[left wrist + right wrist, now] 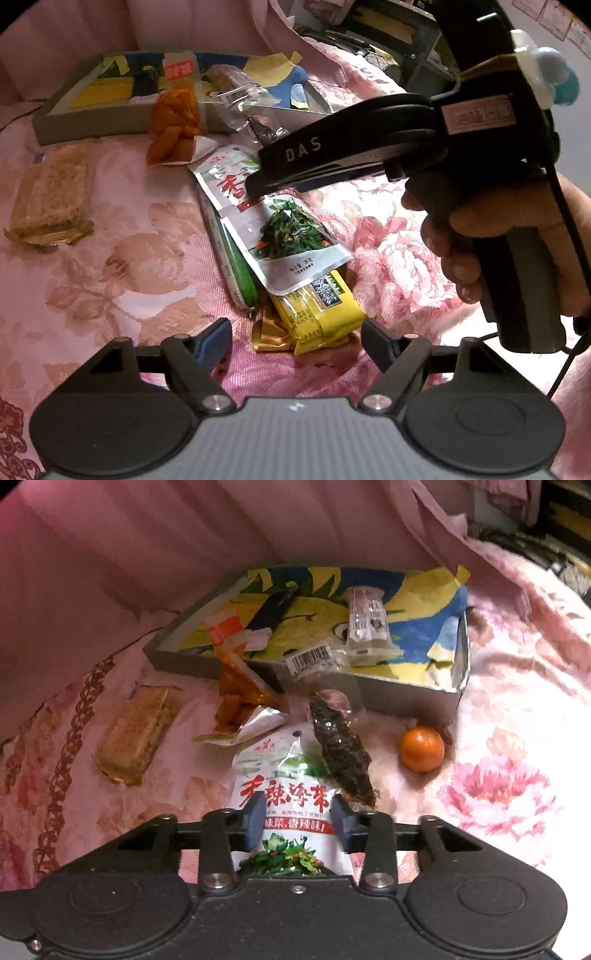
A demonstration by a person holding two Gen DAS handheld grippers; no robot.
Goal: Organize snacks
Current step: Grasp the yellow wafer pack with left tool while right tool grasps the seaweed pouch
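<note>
- Our right gripper point(297, 825) brackets the white seaweed pouch point(284, 794) lying on the pink floral cloth point(498, 775); contact cannot be told.
- Our left gripper point(297, 341) stands apart around the yellow packet point(317, 314).
- The shallow box point(406, 698) lies beyond.

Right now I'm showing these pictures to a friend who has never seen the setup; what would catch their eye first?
Probably the white seaweed packet lying on the pink flowered bedspread, with the right tool straddling it. Next, the small orange sitting alone just in front of the shallow box lined with blue and yellow paper. The yellow packet lies between the fingers of the left tool.
</note>
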